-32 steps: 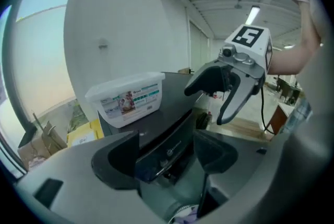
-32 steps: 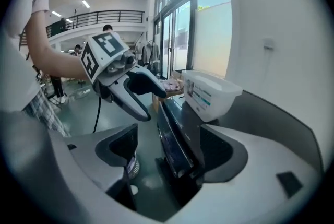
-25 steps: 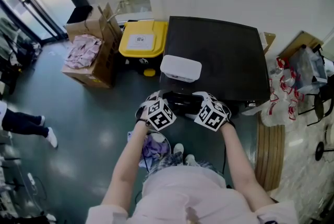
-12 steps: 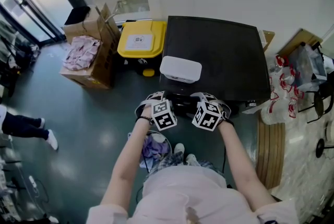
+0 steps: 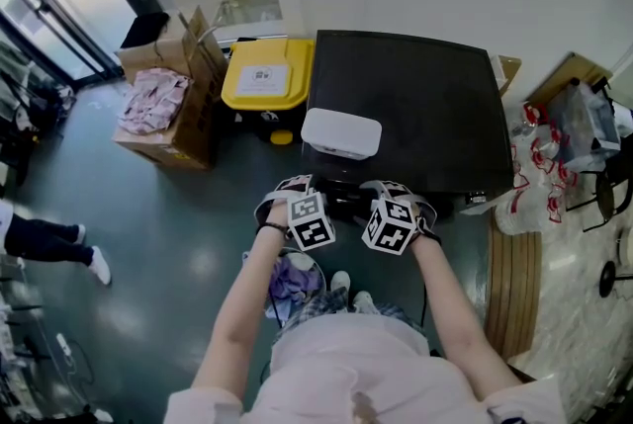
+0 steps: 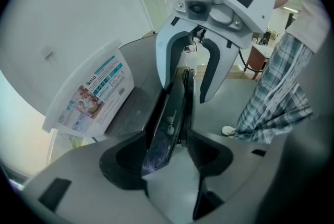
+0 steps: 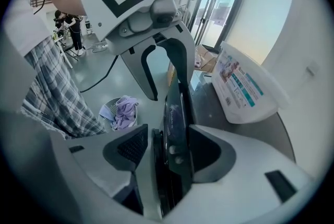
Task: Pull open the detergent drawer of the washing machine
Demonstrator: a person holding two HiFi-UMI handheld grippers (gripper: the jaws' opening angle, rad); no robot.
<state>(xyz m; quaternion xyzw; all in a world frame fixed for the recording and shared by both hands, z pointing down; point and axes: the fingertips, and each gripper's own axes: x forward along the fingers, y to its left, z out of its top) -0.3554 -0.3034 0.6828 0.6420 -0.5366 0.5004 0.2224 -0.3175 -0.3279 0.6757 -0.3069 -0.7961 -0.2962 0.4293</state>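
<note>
The dark washing machine stands before me, with a white detergent box on its lid. Both grippers sit side by side at its front top edge. A glossy black front panel runs upright between the jaws of my left gripper, which are closing; I see no firm press from the pads. My right gripper is also closing, and its pads lie against both faces of the same panel. From the head view the left gripper and right gripper hide the panel.
A yellow bin and an open cardboard box stand left of the machine. A laundry basket with clothes sits by my feet. Bags crowd the right side. Someone's legs show at far left.
Both grippers have rolled a little and drawn slightly closer together at the machine's front edge. Their position at the edge is otherwise the same.
</note>
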